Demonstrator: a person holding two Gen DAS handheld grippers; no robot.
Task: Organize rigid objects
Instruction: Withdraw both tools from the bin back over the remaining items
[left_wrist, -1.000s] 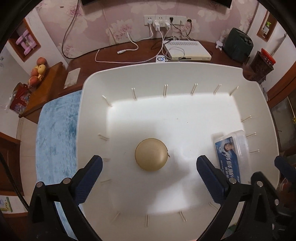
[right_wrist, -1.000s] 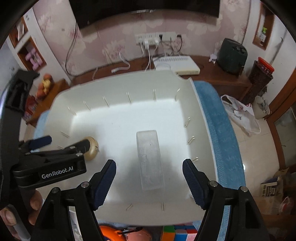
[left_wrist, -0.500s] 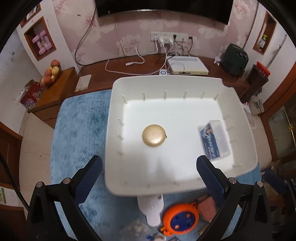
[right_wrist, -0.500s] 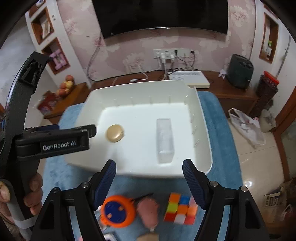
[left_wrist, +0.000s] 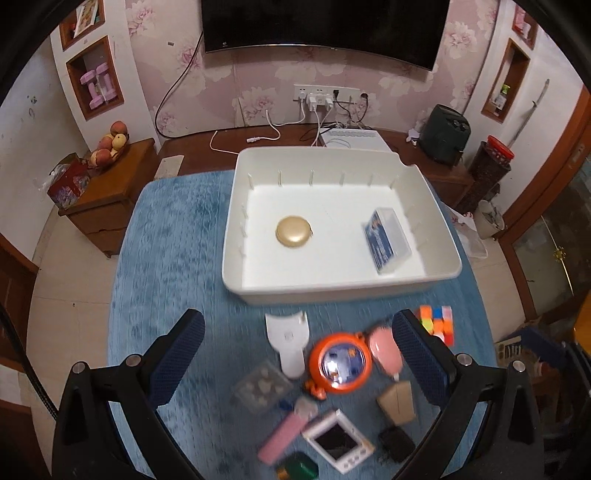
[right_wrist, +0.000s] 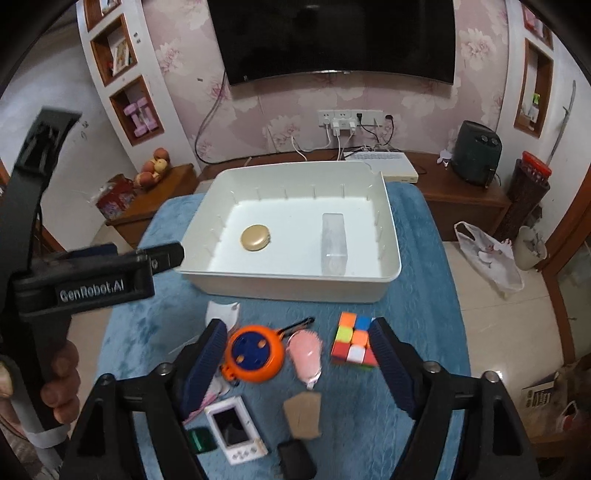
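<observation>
Right wrist view, near to far: the right claw (right_wrist: 297, 356) hangs released over the clutter at the frame's bottom, its jaws just widened with nothing gripped between them, likely sized for a bulkier piece such as the orange reel (right_wrist: 255, 352) or colour cube (right_wrist: 352, 340). The left claw (left_wrist: 295, 360) is likewise released and empty. Higher up, the white bin (right_wrist: 280, 282) on the blue counter (right_wrist: 421, 332) already holds a gold disc (right_wrist: 255, 237) and clear case (right_wrist: 334, 243), spaced apart to leave room.

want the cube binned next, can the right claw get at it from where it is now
Probably yes. The cube lies on the blue cloth just inside the right claw's right finger, nothing on top of it. The claw is open and empty; the pink brush sits beside it, apart.
</observation>
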